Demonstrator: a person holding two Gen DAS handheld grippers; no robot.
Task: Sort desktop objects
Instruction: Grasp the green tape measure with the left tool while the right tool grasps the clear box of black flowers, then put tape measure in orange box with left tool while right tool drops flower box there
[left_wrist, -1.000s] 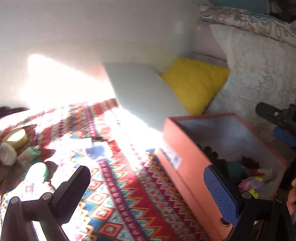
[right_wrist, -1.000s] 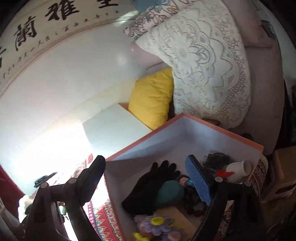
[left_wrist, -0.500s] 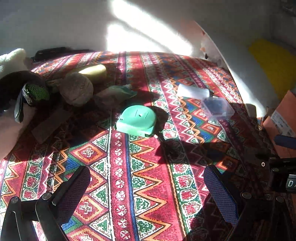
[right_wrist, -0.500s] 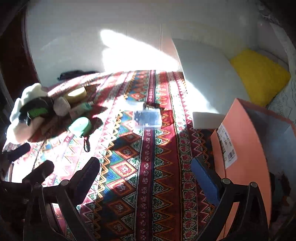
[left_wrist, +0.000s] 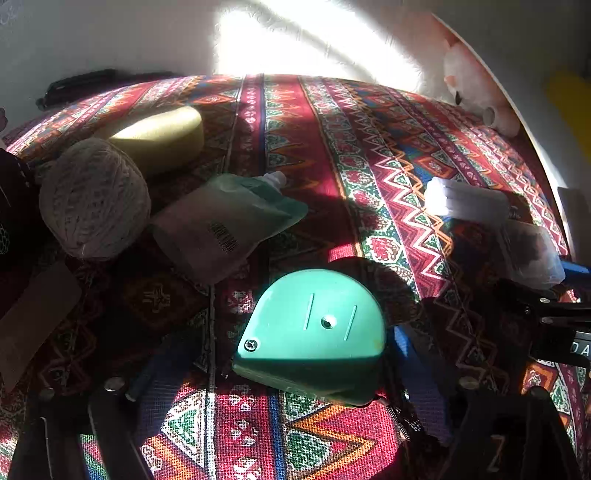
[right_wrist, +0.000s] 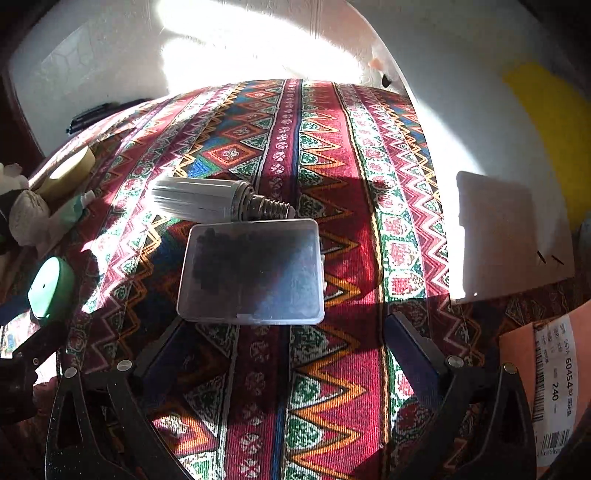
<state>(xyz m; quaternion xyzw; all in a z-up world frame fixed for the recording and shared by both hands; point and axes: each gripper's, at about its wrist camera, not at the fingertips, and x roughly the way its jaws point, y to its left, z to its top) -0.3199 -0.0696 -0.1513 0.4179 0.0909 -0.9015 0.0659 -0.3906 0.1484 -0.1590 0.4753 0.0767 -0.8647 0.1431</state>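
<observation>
A green tape measure (left_wrist: 314, 332) lies on the patterned cloth, between the fingers of my open left gripper (left_wrist: 284, 373), touching neither that I can see. It also shows in the right wrist view (right_wrist: 50, 288). A clear plastic box (right_wrist: 255, 273) with dark contents lies just ahead of my open, empty right gripper (right_wrist: 288, 354). A white LED bulb (right_wrist: 207, 203) lies behind the box. The right gripper's body shows at the right edge of the left wrist view (left_wrist: 554, 317).
A ball of twine (left_wrist: 92, 199), a green refill pouch (left_wrist: 221, 221) and a yellow tape roll (left_wrist: 159, 136) lie at the left. The orange box (right_wrist: 546, 387) stands at the right, a white board (right_wrist: 506, 236) beside it. The wall is behind the table.
Both grippers swung from the orange box to the table and lowered. The left closed in around the tape measure, the right came up to the clear box.
</observation>
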